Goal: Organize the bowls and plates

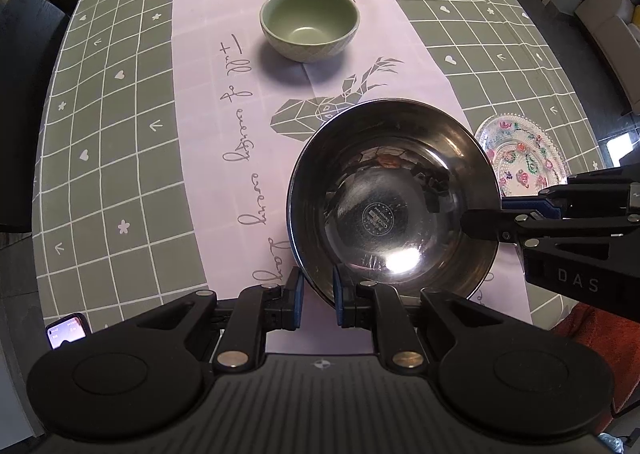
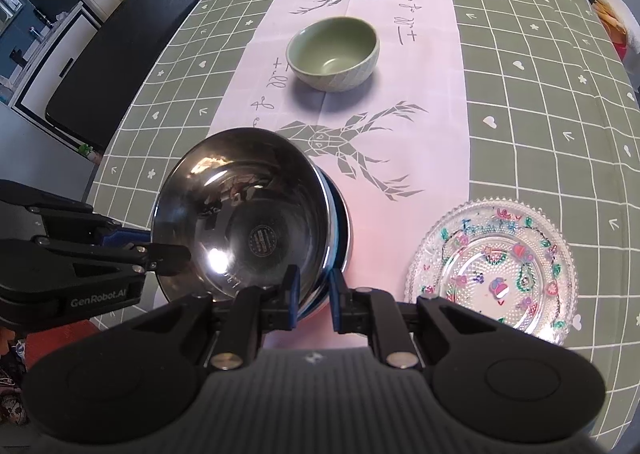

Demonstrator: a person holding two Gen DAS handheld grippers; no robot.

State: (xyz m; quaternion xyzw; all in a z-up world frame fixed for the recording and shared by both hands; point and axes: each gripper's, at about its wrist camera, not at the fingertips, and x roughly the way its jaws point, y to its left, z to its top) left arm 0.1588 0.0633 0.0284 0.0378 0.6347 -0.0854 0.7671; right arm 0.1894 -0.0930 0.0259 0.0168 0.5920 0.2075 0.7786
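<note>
Two grippers clamp one steel bowl [image 1: 394,206] by its rim at centre frame: the left gripper [image 1: 319,296] with fingers clenched on the near edge, the right gripper [image 2: 314,300] likewise on the opposite side. The bowl sits mouth up over a pink runner [image 1: 224,102] on the counter [image 1: 112,134]. One green bowl [image 2: 334,54] stands upright at upper centre; one patterned glass plate [image 2: 494,268] lies flat at lower right.

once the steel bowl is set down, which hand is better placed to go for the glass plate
Likely the right. Both grippers are clamped on the steel bowl's rim, but the glass plate lies just beside the right gripper, while from the left gripper it sits beyond the bowl.
</note>
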